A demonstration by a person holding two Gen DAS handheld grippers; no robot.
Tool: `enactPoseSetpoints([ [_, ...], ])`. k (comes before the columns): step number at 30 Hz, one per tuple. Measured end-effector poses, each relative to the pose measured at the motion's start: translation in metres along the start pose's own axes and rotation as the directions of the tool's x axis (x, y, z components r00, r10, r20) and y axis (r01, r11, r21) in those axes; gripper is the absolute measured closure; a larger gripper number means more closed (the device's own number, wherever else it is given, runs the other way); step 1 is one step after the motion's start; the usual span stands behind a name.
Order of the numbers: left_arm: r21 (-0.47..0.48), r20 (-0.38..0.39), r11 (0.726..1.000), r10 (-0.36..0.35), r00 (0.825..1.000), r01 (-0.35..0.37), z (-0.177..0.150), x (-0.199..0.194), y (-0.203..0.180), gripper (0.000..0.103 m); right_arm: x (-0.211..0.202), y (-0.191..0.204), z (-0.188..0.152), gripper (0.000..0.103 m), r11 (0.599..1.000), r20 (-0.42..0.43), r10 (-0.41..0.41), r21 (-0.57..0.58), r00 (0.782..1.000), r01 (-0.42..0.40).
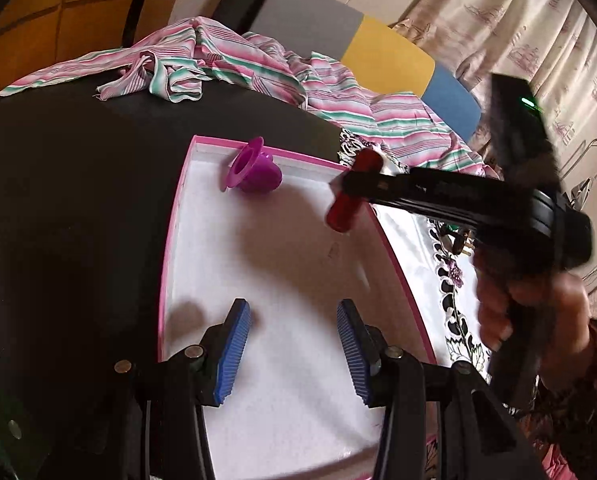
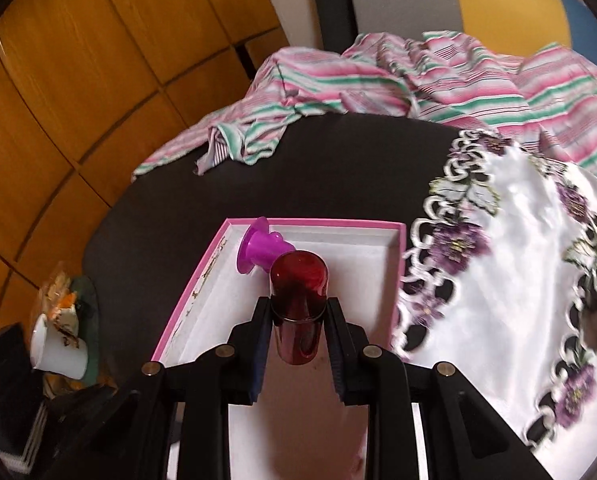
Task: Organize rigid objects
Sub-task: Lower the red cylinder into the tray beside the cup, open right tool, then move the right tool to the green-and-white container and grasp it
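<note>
A shallow white box with a pink rim (image 1: 180, 204) (image 2: 202, 276) lies on the dark table. A purple flanged cup (image 1: 252, 172) (image 2: 264, 248) lies on its side in the box's far corner. My right gripper (image 2: 298, 312) (image 1: 352, 192) is shut on a red cylindrical cup (image 2: 298, 292) (image 1: 348, 196) and holds it above the box, just in front of the purple cup. My left gripper (image 1: 294, 348) stands open over the near part of the box, its blue pads (image 1: 234, 344) apart with nothing between them.
A striped pink and green cloth (image 1: 226, 68) (image 2: 398, 80) lies bunched at the table's far side. A white embroidered cloth (image 2: 510, 264) (image 1: 454, 280) covers the right. A white mug (image 2: 58, 344) and a wrapped packet sit at the left edge. A person's hand (image 1: 530, 312) grips the right tool.
</note>
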State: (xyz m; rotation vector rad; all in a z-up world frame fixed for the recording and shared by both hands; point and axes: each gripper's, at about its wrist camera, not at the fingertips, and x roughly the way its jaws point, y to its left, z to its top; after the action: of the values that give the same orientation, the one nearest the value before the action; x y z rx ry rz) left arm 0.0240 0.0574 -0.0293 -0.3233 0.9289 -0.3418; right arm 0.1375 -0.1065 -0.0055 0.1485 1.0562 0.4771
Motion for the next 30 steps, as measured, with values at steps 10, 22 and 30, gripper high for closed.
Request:
enactPoseSetpoints([
  [10,-0.023,0.004,1.0,0.002,1.0,-0.002,-0.005,-0.006,0.003,0.057,0.031,-0.003,0.013,0.074,0.996,-0.043,-0.084,0.005,0.996,0.085],
  [22,0.009,-0.023,1.0,-0.017,1.0,0.017,-0.012,0.003,-0.015,0.058,-0.031,-0.015,-0.012,0.061,0.998,0.062,-0.066,0.023,0.996,0.065],
  [30,0.025,-0.039,0.998,-0.062,0.997,0.063,-0.015,0.007,-0.031,0.057,-0.068,-0.039,-0.041,0.056,0.993,0.097,-0.111,0.049,0.989,0.107],
])
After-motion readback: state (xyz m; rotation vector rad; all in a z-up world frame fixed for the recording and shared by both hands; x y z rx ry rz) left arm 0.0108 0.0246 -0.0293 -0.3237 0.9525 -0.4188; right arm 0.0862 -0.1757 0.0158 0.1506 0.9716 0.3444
